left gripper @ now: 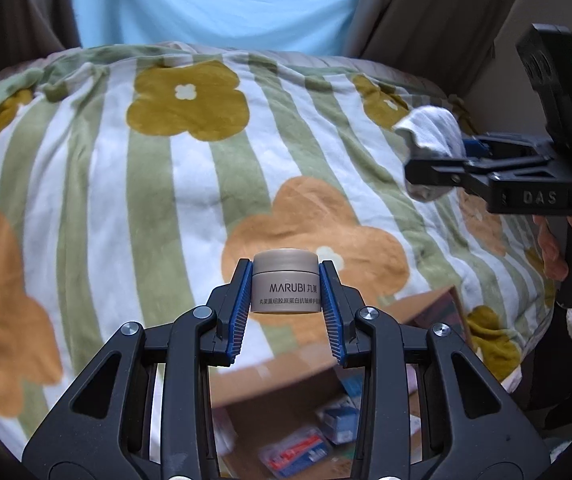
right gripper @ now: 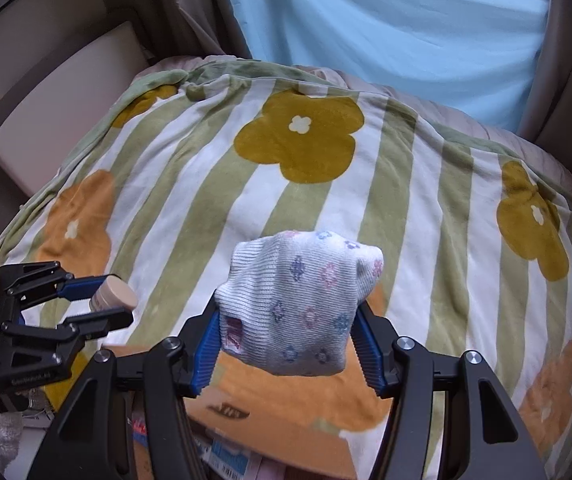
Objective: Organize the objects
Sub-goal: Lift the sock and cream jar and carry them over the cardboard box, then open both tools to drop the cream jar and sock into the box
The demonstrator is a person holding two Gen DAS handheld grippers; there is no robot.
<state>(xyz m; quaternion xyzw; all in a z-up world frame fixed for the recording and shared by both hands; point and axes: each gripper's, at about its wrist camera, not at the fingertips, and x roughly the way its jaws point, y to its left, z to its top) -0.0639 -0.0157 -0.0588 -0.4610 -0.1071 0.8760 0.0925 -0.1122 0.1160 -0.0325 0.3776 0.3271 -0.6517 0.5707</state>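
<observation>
Left gripper clamps cream jar; right gripper clamps sock.

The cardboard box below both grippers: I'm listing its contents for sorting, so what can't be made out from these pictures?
- Left wrist view: items in the brown cardboard box are blurred; left gripper, shut on the small beige cream jar, covers part.
- Right wrist view: the box is cut off by the bottom edge, behind right gripper holding the white flower-patterned knit sock.
</observation>
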